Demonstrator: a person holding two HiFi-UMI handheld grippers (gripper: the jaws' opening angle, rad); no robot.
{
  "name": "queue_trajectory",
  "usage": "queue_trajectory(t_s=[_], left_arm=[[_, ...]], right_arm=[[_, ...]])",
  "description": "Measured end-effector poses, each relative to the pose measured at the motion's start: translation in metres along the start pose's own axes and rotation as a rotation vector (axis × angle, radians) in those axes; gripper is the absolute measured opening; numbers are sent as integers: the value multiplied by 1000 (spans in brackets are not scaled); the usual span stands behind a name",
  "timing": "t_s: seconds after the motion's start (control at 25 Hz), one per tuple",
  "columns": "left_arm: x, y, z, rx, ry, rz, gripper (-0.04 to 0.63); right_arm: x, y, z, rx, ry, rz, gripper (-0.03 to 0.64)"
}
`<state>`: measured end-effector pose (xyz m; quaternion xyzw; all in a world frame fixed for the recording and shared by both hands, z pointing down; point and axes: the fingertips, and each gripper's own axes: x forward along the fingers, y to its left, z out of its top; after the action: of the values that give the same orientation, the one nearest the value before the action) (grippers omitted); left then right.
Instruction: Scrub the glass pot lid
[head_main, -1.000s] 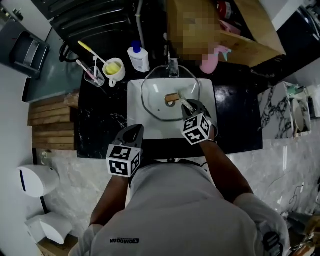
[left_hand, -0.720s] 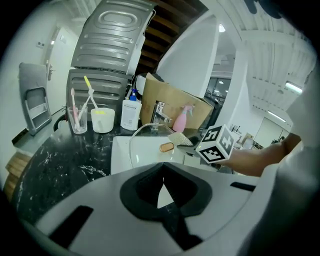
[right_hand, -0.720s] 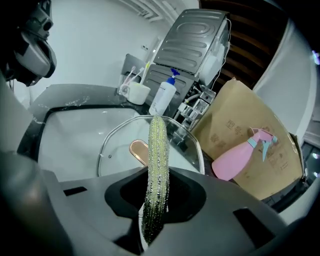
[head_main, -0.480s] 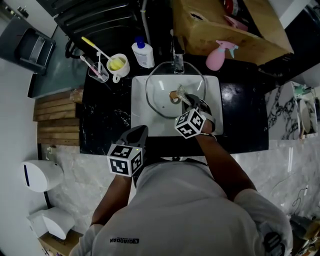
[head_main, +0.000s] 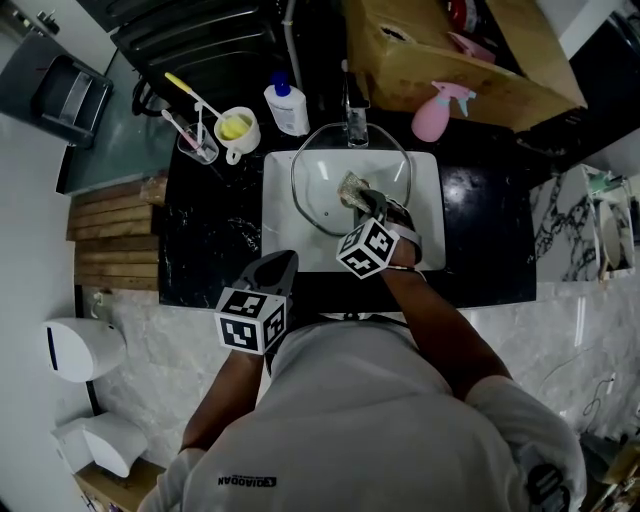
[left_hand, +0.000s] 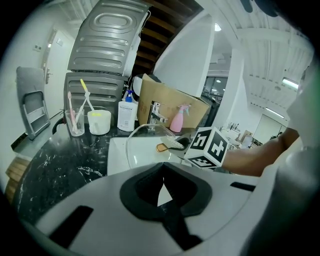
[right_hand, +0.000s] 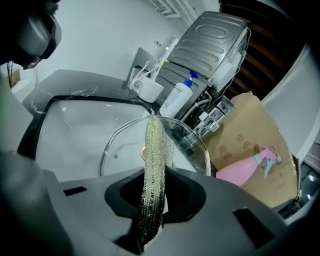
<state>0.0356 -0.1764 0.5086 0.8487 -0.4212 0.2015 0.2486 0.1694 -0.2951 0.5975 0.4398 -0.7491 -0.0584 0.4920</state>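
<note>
Glass lid (head_main: 318, 200) in sink (head_main: 280, 256), right gripper (right_hand: 156, 192) clamping scrubber (right_hand: 156, 145)

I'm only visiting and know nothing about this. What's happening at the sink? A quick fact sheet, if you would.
Place: white sink set in a dark counter
Work piece: glass pot lid, resting in the sink
Right gripper: shut on a glittery scrub cloth, over the lid's middle
Left gripper: shut, holding nothing, held near the person's body
Nearby: pink spray bottle, soap bottle

Black marbled counter (head_main: 200, 250) with white sink (head_main: 277, 240), above seemingly pale marble floor (head_main: 150, 360).
</note>
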Motion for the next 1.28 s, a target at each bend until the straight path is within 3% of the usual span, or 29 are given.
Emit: queue_trajectory(t_s=[0.68, 1.0, 1.12, 1.28], left_arm=[[-7, 10, -3, -43, -27, 39, 15], [0, 5, -2, -38, -29, 34, 15], [5, 5, 1, -33, -28, 29, 15], [9, 1, 9, -20, -29, 20, 15]], right_arm=[[5, 35, 25, -99, -11, 120, 72], [-6, 45, 28, -162, -66, 193, 72], [-18, 34, 30, -175, -97, 176, 72], [-26, -12, 22, -202, -102, 83, 72]])
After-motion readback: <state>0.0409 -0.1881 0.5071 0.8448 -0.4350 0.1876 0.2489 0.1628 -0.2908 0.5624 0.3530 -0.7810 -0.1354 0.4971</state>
